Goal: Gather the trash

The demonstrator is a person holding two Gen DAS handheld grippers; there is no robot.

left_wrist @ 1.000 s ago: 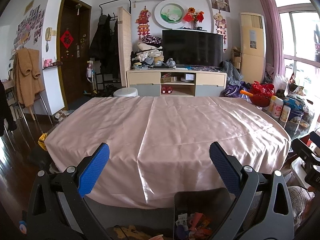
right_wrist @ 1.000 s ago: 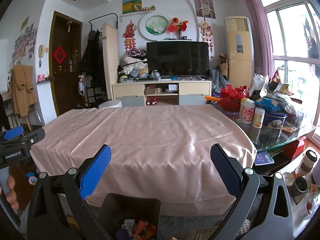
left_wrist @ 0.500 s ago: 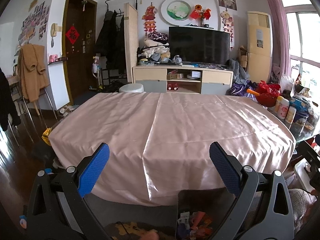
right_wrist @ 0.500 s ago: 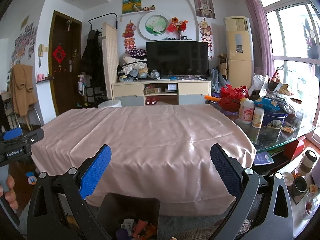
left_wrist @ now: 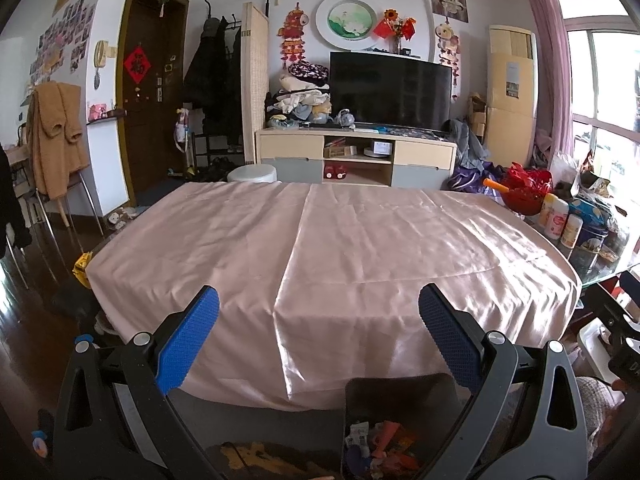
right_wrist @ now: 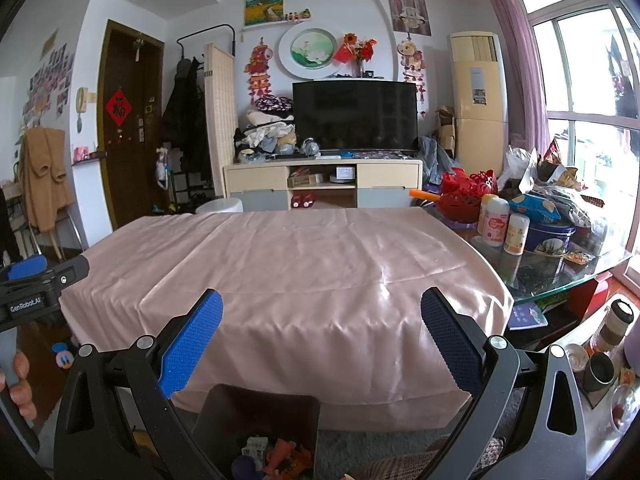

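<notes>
Lit by daylight from the tall window (right_wrist: 580, 92) at far right, beyond the right claw's outer finger; panes blown out to near white. Broad sheen and pale glare streaks across the pink satin tablecloth (left_wrist: 320, 248) ahead of the fingertips, strongest toward the window side. Dimmer to the left of the claw, around the dark brown door (right_wrist: 128, 120) and the dark wooden floor (left_wrist: 24, 312), with a few bright reflections there. Soft shadow under the cloth's hanging edge, over the dark bin (right_wrist: 260, 420) just below the claw. Strong fisheye bending: walls and window frame bowed, black vignette in the corners. Sharp in the centre, slightly smeared at the rims.
</notes>
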